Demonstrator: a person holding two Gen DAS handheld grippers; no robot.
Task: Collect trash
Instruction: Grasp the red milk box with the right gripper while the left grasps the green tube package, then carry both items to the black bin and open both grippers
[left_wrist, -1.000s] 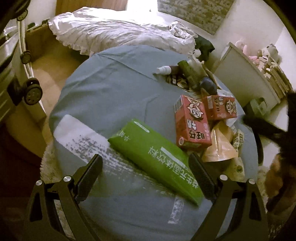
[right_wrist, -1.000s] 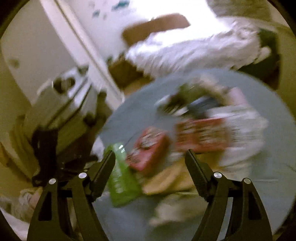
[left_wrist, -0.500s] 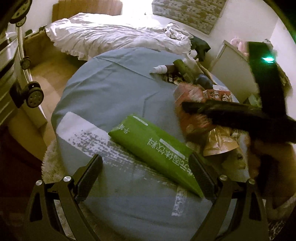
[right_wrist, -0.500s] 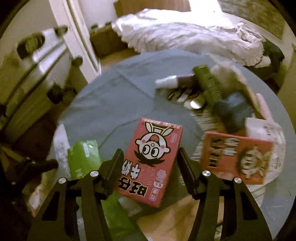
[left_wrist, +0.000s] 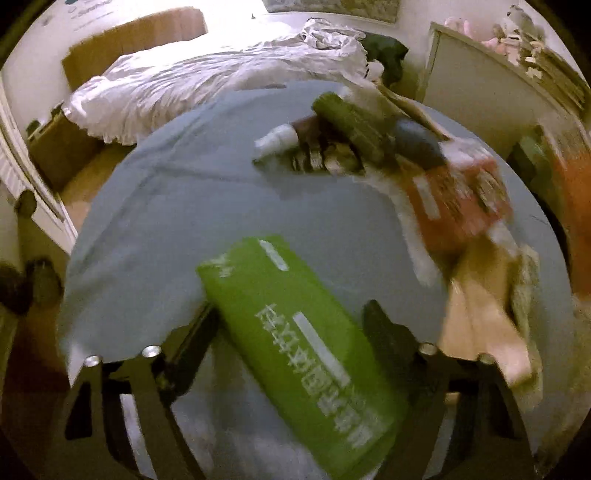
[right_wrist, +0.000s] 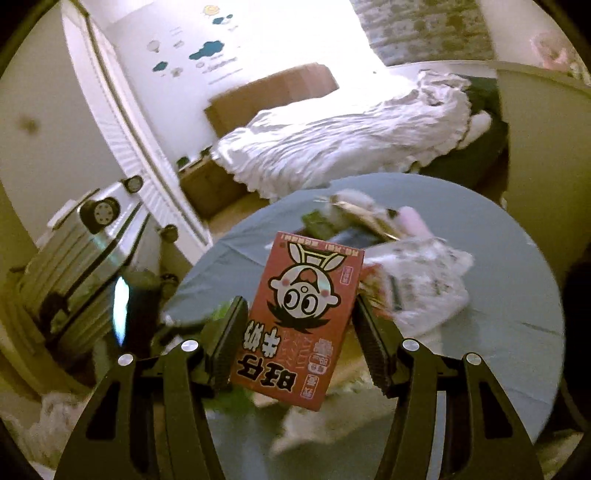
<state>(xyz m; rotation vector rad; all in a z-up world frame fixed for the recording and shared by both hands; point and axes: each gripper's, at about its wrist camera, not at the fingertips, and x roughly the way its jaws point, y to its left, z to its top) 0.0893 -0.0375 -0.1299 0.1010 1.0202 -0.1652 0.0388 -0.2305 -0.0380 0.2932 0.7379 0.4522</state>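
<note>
Though blur hides contact, jaws bracket the green packet (left_wrist: 310, 354); right clamp red carton (right_wrist: 303, 321).

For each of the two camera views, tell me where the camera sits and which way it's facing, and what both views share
Left wrist: on the left gripper, angled steeply down at the grey-covered round table; its two fingers straddle the green packet, jaws just closing.
Right wrist: on the right gripper, tilted less steeply toward the bed and suitcase; its fingers clamp the red carton, lifted off the table.
Shared: table, green packet, bed, the trash pile. No hand shows.
</note>
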